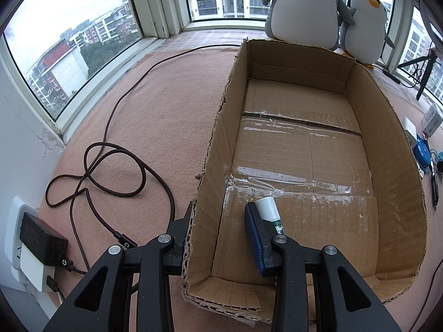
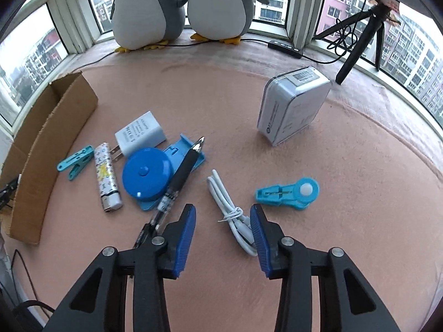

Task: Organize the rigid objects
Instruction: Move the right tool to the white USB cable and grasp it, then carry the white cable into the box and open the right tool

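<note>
cardboard box (image 1: 393,149): on the pink mat, open-topped, its left wall pinched between the left gripper (image 1: 221,232) fingers. white tube (image 1: 267,207): inside the box, seemingly resting behind the inner finger. right gripper (image 2: 223,238): jaws spread, nothing held, above the white cable (image 2: 235,215). black pen (image 2: 180,177): beside the blue tape measure (image 2: 146,174).

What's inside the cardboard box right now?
One item shows inside the cardboard box: a white tube near the front, beside the left gripper, which clamps the box's wall. The gripper covers the tube's lower end and the floor below it.
</note>
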Available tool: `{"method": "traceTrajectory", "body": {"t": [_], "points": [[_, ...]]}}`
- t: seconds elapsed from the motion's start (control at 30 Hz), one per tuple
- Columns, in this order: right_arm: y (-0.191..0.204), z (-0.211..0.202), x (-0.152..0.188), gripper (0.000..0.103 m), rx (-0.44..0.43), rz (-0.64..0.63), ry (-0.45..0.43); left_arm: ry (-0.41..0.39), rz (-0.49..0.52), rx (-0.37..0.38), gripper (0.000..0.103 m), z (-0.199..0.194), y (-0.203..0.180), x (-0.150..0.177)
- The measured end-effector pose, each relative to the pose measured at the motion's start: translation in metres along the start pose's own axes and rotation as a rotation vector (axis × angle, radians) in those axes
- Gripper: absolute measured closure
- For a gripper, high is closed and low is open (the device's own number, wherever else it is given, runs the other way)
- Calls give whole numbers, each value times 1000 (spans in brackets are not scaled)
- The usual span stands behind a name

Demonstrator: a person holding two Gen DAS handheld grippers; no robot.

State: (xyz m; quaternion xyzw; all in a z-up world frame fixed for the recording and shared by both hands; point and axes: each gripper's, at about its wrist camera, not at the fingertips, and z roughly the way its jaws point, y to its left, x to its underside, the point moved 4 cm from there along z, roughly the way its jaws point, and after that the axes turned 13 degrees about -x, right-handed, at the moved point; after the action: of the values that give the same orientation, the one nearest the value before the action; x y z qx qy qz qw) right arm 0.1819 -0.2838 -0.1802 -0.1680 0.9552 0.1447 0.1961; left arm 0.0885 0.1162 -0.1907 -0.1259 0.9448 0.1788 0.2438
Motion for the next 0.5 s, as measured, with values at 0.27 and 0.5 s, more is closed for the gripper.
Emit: {"method": "traceTrajectory", "body": {"t": [0.27, 0.5], "points": [[-4, 16, -6, 78, 34, -37, 57, 0, 0, 0, 67, 0, 0, 0], [1, 16, -6, 91, 21, -46, 71, -2, 0, 0, 67, 0, 0, 0]]}}
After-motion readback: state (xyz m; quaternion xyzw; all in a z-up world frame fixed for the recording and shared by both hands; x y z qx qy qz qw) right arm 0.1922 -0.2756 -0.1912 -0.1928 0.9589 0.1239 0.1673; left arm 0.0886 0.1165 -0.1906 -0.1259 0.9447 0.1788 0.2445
